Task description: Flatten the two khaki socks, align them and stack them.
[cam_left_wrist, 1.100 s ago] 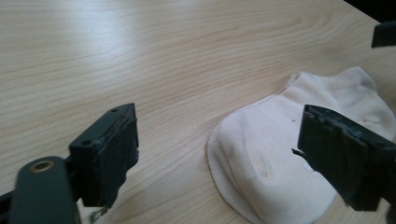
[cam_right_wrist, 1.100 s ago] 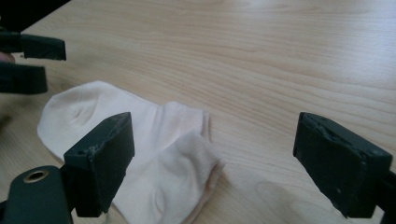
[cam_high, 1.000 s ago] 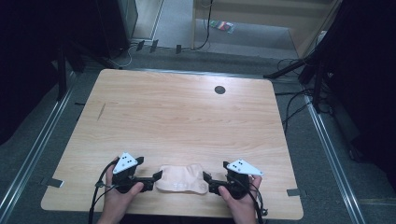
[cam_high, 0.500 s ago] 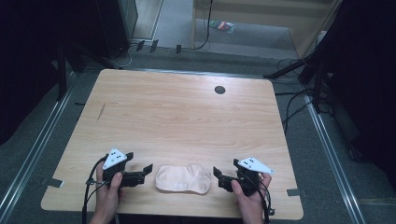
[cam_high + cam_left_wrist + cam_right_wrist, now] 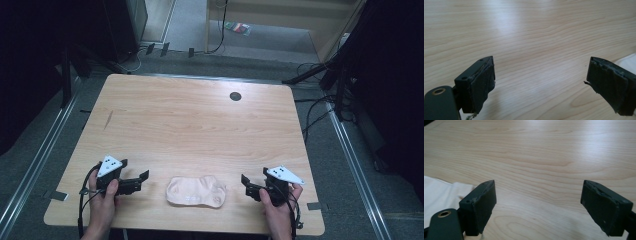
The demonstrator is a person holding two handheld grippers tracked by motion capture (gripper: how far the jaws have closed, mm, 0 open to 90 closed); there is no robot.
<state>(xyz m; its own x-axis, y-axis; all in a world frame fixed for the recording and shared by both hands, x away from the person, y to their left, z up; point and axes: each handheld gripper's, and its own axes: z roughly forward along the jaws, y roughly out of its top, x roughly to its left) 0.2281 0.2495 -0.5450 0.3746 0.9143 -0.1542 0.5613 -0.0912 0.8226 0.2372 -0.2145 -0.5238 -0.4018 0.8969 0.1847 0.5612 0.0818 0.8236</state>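
A small pale peach cloth (image 5: 196, 191) lies flat near the front edge of the wooden table (image 5: 200, 125), midway between my two hands. My left gripper (image 5: 141, 182) rests to the cloth's left, jaws open and pointing toward it, a short gap away. In the left gripper view the left gripper (image 5: 541, 85) has only bare wood between its jaws, and a corner of the cloth (image 5: 630, 60) peeks in at the right edge. My right gripper (image 5: 246, 186) sits to the cloth's right, also open and apart from it. The right gripper (image 5: 539, 205) holds nothing, with the cloth (image 5: 439, 195) at its lower left.
A round dark hole (image 5: 235, 96) sits near the table's far edge, and a short dark mark (image 5: 108, 119) lies at the left. Cables (image 5: 310, 115) run over the grey floor to the right of the table. Bare wood stretches behind the cloth.
Both grippers were at the cloth's two ends a second ago. They have since drawn outward, left to the left and right to the right, leaving the cloth lying free.
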